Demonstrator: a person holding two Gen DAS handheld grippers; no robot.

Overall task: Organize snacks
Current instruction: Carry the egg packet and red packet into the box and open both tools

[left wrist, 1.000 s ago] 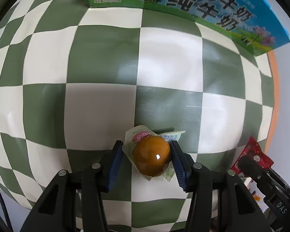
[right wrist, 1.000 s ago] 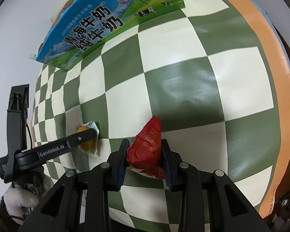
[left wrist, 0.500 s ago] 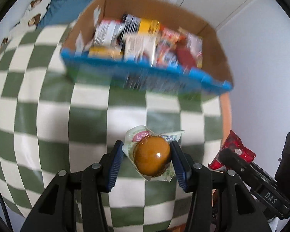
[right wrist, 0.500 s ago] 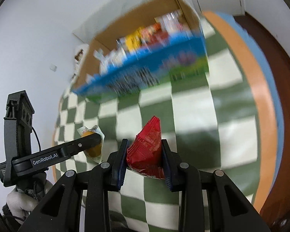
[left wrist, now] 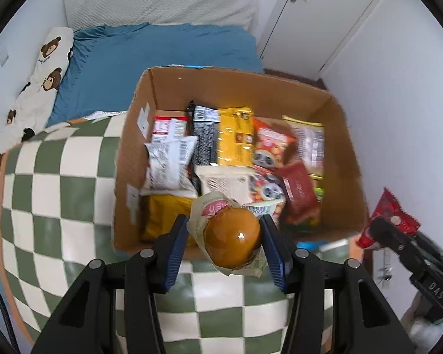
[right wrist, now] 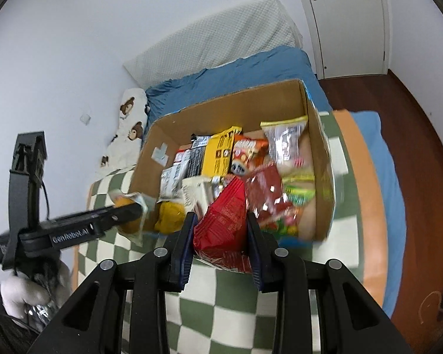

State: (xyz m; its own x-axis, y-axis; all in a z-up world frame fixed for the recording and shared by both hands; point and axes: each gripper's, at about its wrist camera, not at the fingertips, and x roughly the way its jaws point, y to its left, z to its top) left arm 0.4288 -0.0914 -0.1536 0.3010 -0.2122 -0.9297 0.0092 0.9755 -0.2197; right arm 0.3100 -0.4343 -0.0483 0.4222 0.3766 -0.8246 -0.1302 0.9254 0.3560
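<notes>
You get soft, even, fairly bright daylight in both wrist views, with no hard shadows and only a small white glare spot on the glossy brown jelly cup (left wrist: 232, 242). Strong fisheye distortion bends the checkered cloth (left wrist: 62, 177) and walls toward a black vignette at the corners. Motion blur smears the cardboard box (right wrist: 325, 177) and its snack packets, worst in your right view, while each hand-held gripper's own frame stays sharp.

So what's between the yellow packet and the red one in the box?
In the left wrist view, an orange panda-print bag lies between the yellow packet and the dark red packet inside the cardboard box.
</notes>
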